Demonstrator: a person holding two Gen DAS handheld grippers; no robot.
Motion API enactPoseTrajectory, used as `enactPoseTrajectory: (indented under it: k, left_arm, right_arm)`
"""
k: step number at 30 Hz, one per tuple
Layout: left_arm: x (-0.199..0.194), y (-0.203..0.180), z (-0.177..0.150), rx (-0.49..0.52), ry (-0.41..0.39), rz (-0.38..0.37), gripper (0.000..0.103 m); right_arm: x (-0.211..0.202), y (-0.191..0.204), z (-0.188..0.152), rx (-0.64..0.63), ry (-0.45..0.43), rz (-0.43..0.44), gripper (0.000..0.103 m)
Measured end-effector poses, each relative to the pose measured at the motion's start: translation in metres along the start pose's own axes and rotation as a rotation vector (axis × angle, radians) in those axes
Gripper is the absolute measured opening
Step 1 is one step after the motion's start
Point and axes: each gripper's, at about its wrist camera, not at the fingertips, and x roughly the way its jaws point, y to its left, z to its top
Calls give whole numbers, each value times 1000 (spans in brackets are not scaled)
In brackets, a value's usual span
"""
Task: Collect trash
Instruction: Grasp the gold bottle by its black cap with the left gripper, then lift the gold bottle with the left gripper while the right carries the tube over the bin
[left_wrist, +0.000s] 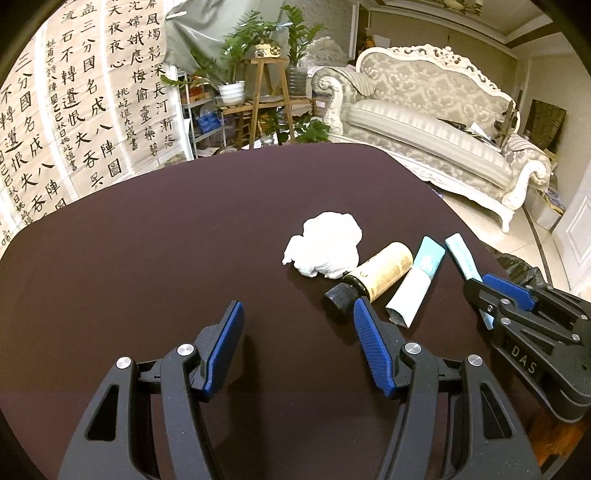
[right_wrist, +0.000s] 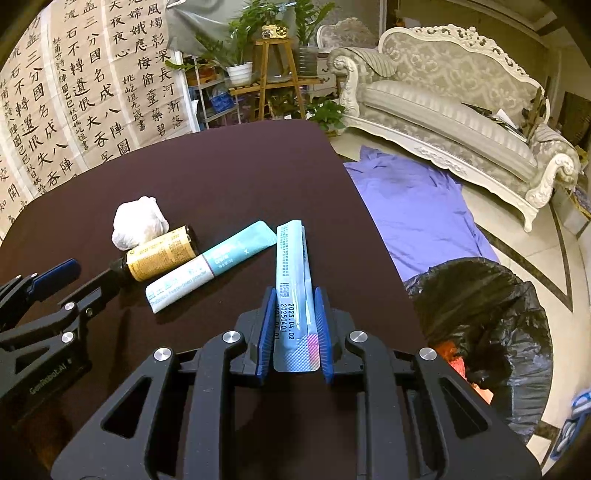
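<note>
The right gripper (right_wrist: 293, 328) pinches the near end of a long pale-blue sachet (right_wrist: 293, 280), whose long axis runs straight away from the jaws toward the far side of the dark table (right_wrist: 221, 177); its far end points at the far edge, and printed dates "2025.04.02" and "20250401" run along its near part. Just to its left lies a second sachet (right_wrist: 207, 264), white at the near-left end and teal at the far-right end, slanting from near-left to far-right, with "freeze-dried powder" readable on the white half. Left of that, a small amber bottle (right_wrist: 160, 254) with a yellow label lies on its side, black cap toward the near-left, touching a crumpled white tissue (right_wrist: 138, 221) beyond it. The left gripper (left_wrist: 297, 321) stands spread with nothing between its blue pads, near the bottle's cap. The right tool's body bears "DAS". A black trash bag (right_wrist: 480, 314) sits open on the floor right of the table.
</note>
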Motion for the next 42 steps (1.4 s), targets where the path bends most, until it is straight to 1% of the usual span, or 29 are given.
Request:
enactPoseTrajectory:
  k: [7, 17, 18, 19, 20, 21, 22, 30, 35, 39, 41, 42]
  left_arm:
    - [4, -9, 2, 13, 3, -15, 61]
    - [11, -22, 8, 40, 16, -44, 60]
    - [11, -24, 8, 46, 18, -49, 55]
    - [11, -25, 8, 50, 20, -54, 45]
    - [12, -25, 7, 51, 25, -57, 41]
    - [13, -25, 7, 52, 32, -57, 34]
    - [14, -25, 7, 49, 38, -63, 31]
    - [7, -19, 2, 24, 35, -63, 29]
    - [-5, -8, -11, -17, 36, -43, 29]
    - [-14, -4, -20, -19, 37, -16, 29]
    - [-15, -4, -20, -10, 38, 1, 31]
    - [-14, -4, -19, -8, 37, -1, 39]
  right_arm:
    - [5, 0, 7, 0, 1, -4, 21]
    - [5, 0, 8, 0, 0, -3, 21]
    - [5, 0, 7, 1, 0, -2, 21]
    - [6, 0, 8, 2, 0, -2, 21]
    - [5, 0, 7, 1, 0, -2, 21]
    - [5, 0, 7, 1, 0, -3, 21]
    - [5, 0, 7, 0, 0, -3, 21]
    - [5, -1, 6, 1, 0, -2, 21]
    - [5, -1, 6, 3, -1, 1, 21]
    - [5, -1, 5, 3, -2, 1, 21]
    - [5, -1, 5, 2, -2, 0, 21]
    - [5, -1, 6, 0, -2, -2, 21]
